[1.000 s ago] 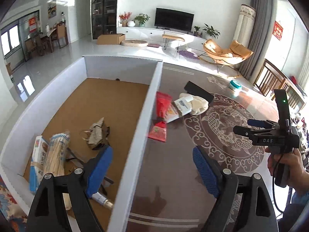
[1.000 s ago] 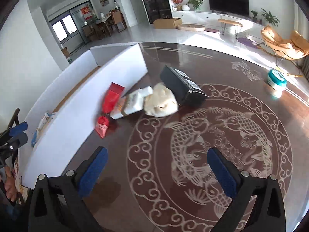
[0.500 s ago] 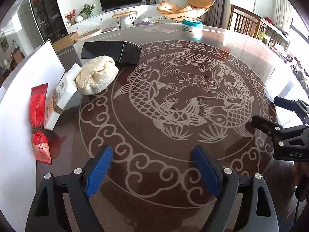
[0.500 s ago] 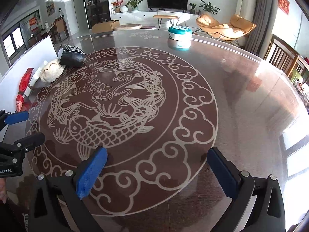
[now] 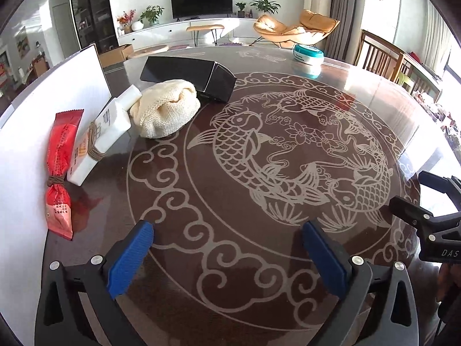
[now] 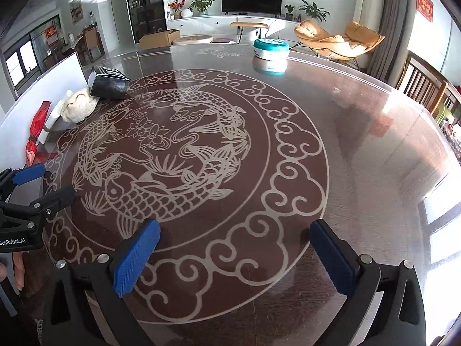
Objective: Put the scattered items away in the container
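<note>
The white container wall stands at the table's left edge; it also shows in the right wrist view. Against it lie a red packet, a white bottle, a cream knitted cloth and a black box. In the right wrist view they sit far left: red packet, cloth, black box. My left gripper is open and empty, low over the table, short of the items. My right gripper is open and empty over the table's middle.
A teal-and-white round tub stands at the far side of the dark patterned table, also in the right wrist view. Wooden chairs stand at the right. The right gripper shows in the left view.
The left gripper has swung from above the container's interior out over the table and now faces the items. The right gripper has turned right, toward the table's middle.
</note>
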